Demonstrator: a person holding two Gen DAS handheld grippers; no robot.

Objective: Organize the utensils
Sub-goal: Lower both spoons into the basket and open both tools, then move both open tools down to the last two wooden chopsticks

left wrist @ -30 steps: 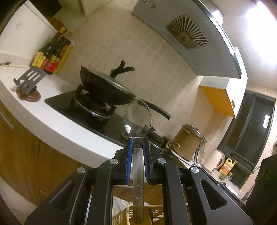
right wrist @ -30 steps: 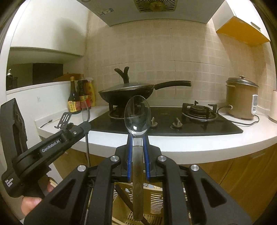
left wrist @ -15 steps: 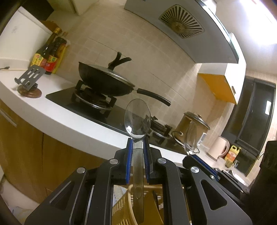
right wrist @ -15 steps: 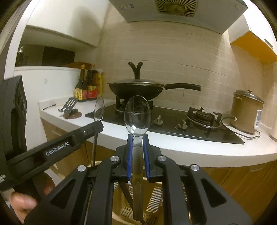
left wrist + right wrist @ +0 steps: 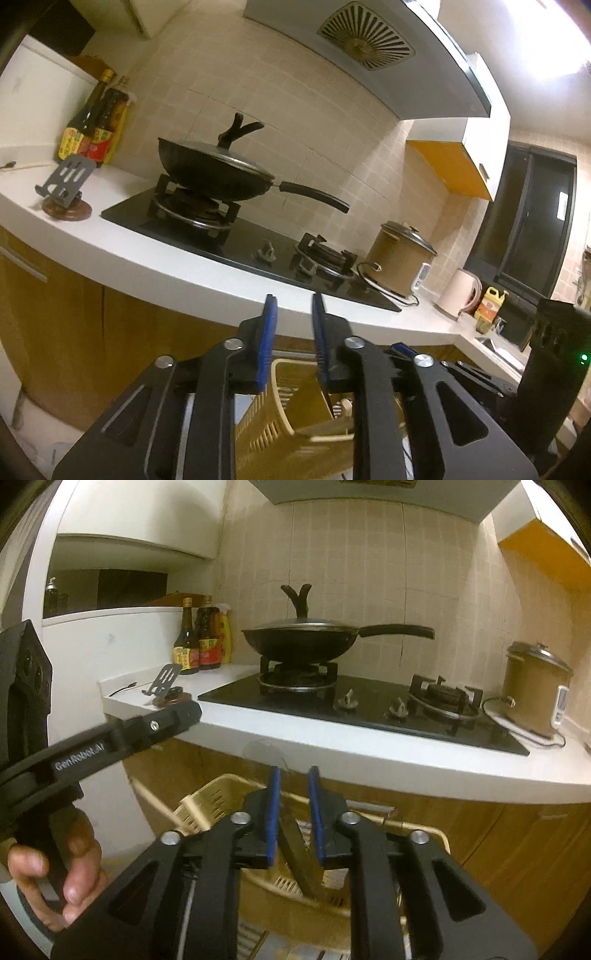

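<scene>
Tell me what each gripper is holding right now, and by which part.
Nothing is gripped. The left gripper has its jaws opening with nothing between them. The right gripper is opening too; a spoon handle stands loose between its pads, dropping into the basket.

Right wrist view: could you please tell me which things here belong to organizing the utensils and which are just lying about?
Job in hand: yellow basket; spoon.
Lying about: lidded wok; rice cooker; sauce bottles.

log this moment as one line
left gripper: opening, nothing held | right gripper: opening, spoon slipping loose | basket: below both
</scene>
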